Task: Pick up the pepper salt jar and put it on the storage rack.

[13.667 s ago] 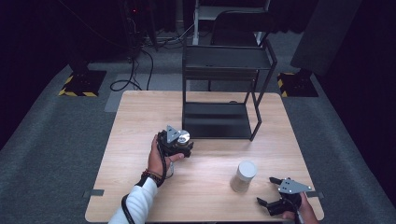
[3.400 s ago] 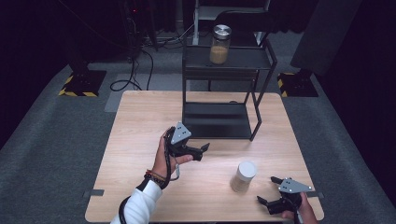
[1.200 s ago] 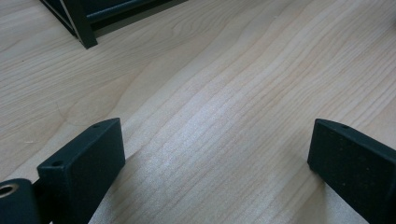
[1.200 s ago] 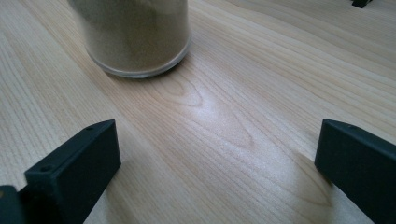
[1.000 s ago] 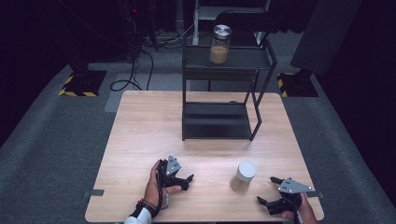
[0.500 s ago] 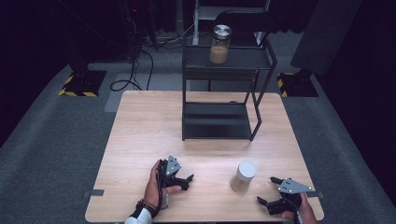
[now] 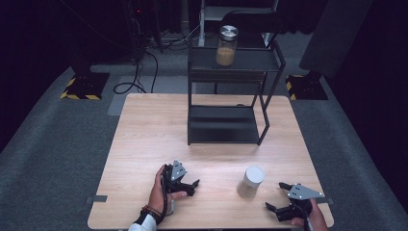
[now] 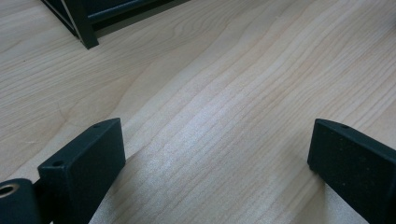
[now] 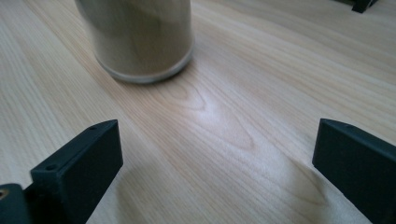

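A lidded jar (image 7: 251,181) with a pale top and tan contents stands upright on the near right part of a light wooden table (image 7: 144,139), apart from everything else. Just to its near right, the right gripper (image 7: 279,198) rests low over the tabletop in the person's right hand, its jaws spread wide and holding nothing; in the right gripper view the jar (image 9: 140,37) stands ahead of the gap and toward its left, not between the jaws and not touching them. That placement suggests the gripper is lined up to reach for the jar. On the near left, the left gripper (image 7: 191,186) lies in the person's left hand (image 7: 159,192), low over bare wood, jaws likewise wide and empty; the left gripper view has only wood grain between them, with a black leg of the rack at the far left. It appears parked out of the way. Farther off, at the middle of the table's far half, stands a black two-tier metal rack (image 7: 231,82). On its top shelf sits a second glass jar (image 7: 227,45) with a metal lid and tan contents, probably where the near jar belongs.
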The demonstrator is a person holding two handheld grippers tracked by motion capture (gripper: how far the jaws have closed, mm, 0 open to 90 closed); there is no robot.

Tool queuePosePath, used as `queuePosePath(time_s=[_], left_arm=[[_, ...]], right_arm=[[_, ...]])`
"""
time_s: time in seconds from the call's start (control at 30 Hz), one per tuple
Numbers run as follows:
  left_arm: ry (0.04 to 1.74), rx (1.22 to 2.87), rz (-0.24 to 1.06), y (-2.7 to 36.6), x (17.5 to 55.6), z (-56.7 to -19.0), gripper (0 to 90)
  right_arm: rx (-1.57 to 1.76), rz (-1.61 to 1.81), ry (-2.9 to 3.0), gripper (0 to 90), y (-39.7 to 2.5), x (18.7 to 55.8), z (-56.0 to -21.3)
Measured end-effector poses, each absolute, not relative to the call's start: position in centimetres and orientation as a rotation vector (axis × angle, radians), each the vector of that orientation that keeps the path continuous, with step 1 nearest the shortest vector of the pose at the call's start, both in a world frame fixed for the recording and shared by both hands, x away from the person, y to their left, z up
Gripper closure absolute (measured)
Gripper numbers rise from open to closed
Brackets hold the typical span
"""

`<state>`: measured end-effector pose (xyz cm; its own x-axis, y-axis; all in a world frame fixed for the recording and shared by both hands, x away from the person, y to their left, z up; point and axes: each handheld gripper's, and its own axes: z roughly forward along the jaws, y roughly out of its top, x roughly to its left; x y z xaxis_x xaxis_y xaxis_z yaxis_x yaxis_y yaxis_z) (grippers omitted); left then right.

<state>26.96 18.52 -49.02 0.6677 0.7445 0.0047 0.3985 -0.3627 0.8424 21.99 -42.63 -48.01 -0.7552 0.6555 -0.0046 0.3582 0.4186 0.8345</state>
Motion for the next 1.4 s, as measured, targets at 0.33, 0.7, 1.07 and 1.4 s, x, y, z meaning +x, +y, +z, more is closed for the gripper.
queuePosePath(time_s=[0.33,0.7,1.07,1.4], left_arm=[[0.886,1.993,0.491,18.5,27.0,-49.0,4.0],[0.885,1.992,0.493,18.5,26.9,-49.0,4.1],[0.883,1.993,0.492,18.5,26.9,-49.0,4.2],[0.879,1.994,0.493,18.5,26.9,-49.1,4.3]], right_arm=[[0.854,1.360,2.360,1.4,-41.7,22.5,-47.5],[0.821,1.418,2.367,1.4,-40.9,23.2,-46.5],[0.782,1.462,2.369,1.5,-40.2,23.8,-45.8],[0.747,1.482,2.367,1.4,-39.5,24.9,-44.8]])
